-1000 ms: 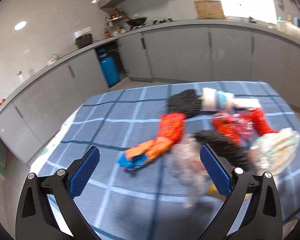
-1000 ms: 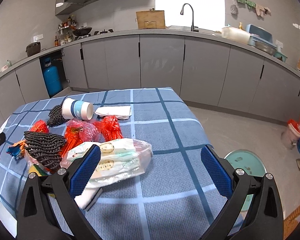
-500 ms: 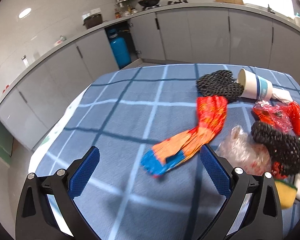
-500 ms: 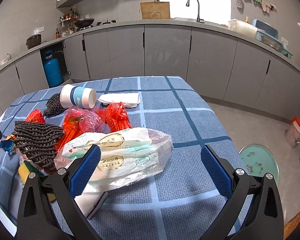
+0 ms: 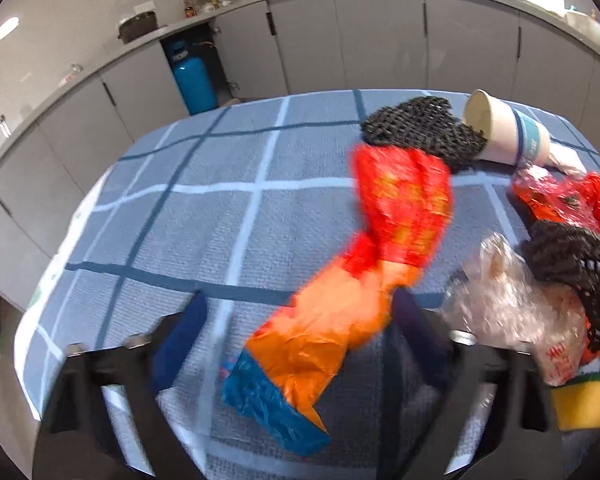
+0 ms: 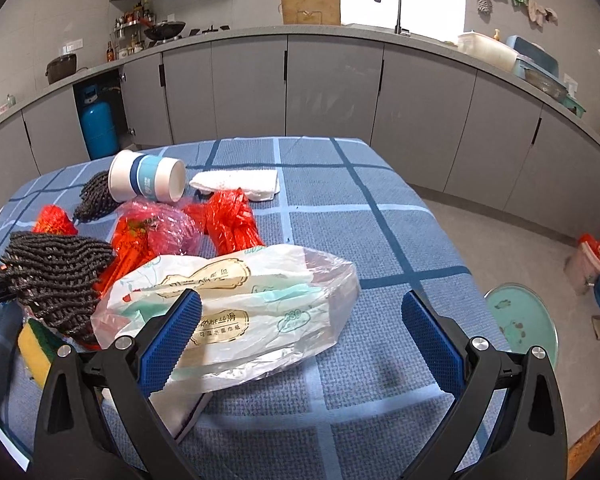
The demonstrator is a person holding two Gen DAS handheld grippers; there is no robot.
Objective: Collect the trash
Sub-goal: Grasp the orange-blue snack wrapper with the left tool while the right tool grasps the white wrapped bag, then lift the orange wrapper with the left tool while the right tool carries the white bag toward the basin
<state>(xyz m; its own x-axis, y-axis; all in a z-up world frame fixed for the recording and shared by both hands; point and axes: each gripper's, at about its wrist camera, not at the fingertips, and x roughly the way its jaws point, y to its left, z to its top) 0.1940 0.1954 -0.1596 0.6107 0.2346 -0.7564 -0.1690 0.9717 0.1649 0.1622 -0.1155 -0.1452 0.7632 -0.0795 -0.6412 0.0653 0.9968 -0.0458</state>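
Since the earlier frames, the left gripper (image 5: 296, 344) is being brought low toward the orange-and-red wrapper (image 5: 364, 264), whose orange end is now lying between the spread fingers; nothing is being gripped yet, and the view is being blurred by motion. The right gripper (image 6: 300, 336) is being held wide apart and empty, with the tissue pack (image 6: 236, 312) now nearer, just beyond its left fingertip.

Collection is judged to be barely begun: every piece of trash is still being left on the checked tablecloth (image 6: 380, 216), and no bin or bag for it can be told apart in either view. Taking the tissue pack as landmark, the black mesh net (image 6: 56, 272) and yellow sponge (image 6: 36, 352) are lying to its left, the red plastic bags (image 6: 228, 220) just behind it, and the paper cup (image 6: 148, 182), on its side, with the folded white napkin (image 6: 240, 184) farther behind. A second mesh net (image 5: 420, 128) is touching the cup's mouth.
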